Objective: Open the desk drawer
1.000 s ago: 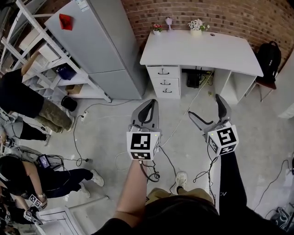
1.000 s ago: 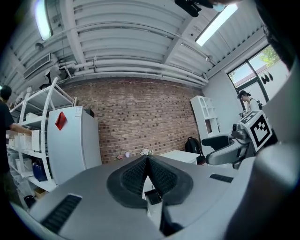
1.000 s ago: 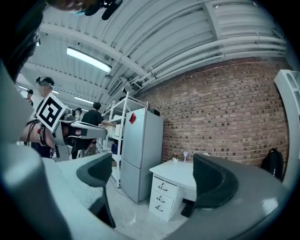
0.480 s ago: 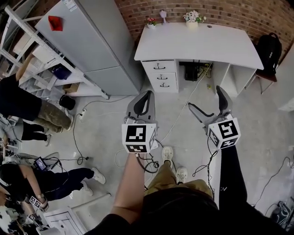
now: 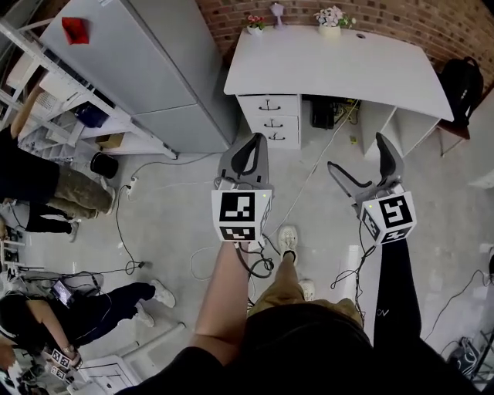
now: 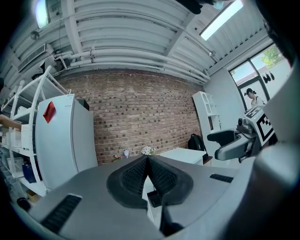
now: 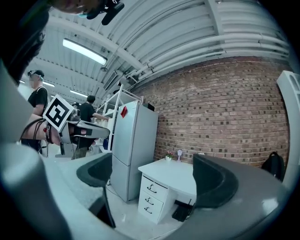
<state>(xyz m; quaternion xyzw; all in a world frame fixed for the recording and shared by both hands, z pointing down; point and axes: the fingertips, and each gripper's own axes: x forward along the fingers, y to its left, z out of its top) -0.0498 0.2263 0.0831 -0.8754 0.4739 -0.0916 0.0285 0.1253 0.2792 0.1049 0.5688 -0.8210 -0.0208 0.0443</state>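
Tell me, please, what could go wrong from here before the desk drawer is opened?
Loose cables lie on the floor by the person's shoe, short of the desk: a trip risk. The left hand-held gripper is shut, so it could knock a drawer handle rather than grasp it; the right hand-held gripper is open.

One desk (image 5: 332, 65), three drawers (image 5: 269, 122), perhaps three vases (image 5: 330, 17)

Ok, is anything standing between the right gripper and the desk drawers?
Nothing visible blocks it. Between the open right gripper and the drawers lies only floor, with a thin white cable trailing flat across it.
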